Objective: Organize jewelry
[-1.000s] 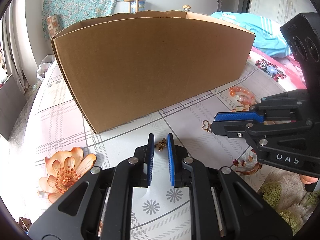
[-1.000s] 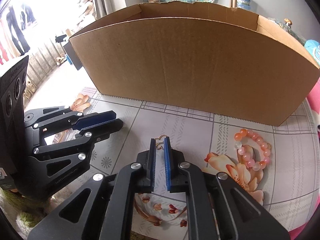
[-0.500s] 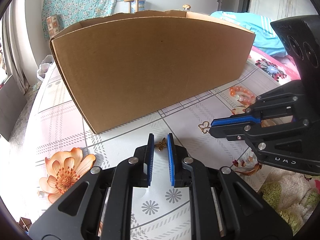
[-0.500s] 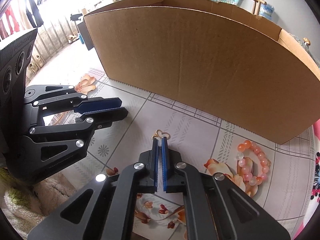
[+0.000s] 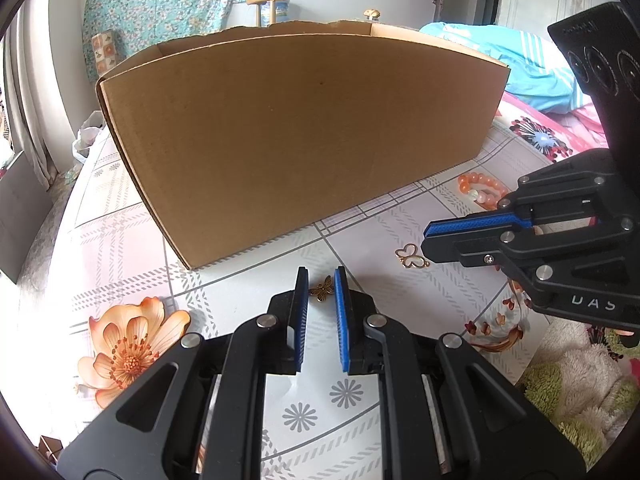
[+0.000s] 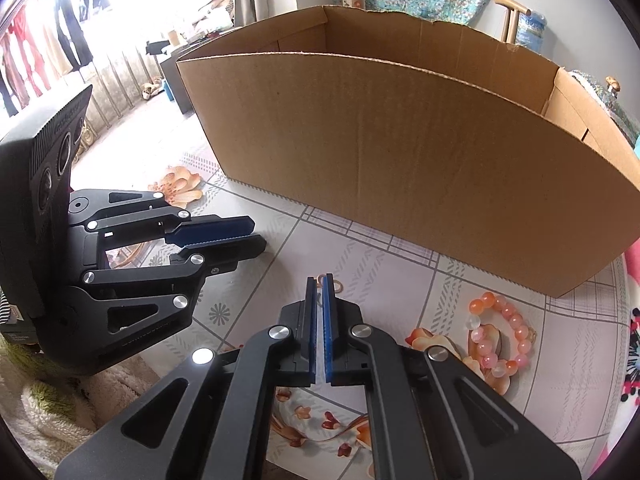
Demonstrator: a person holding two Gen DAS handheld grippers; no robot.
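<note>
The right tool (image 6: 319, 292) has just been closing and now has its pads together on the gold wire charm (image 5: 411, 257), a thin butterfly outline whose loops poke out beyond the fingertips. The grip looks slight: the pads seem to pinch only one edge of the wire, so a quick lift or a twist could let the charm pivot and slip out onto the tabletop (image 5: 400, 308), or bend the fine wire. The left tool (image 5: 321, 288) stands with its pads a little apart on either side of the dark butterfly charm (image 5: 322, 289); I cannot tell whether the pads press on it or merely flank it, so raising that hand could leave the charm behind or flick it away. Both tools lie close together in front of the box (image 5: 304, 140), and moving both at once risks knocking one against the other. The box wall is tall, so a low carry could catch its rim and shake a charm loose. The bead bracelet (image 6: 500, 332) lies on the tabletop to the right, near the box corner, well clear of both tools. Each tool points steeply down at the tabletop, fingertips at or just above the cloth, the left one square to the box, the right one rolled slightly and angled in from the right side.
</note>
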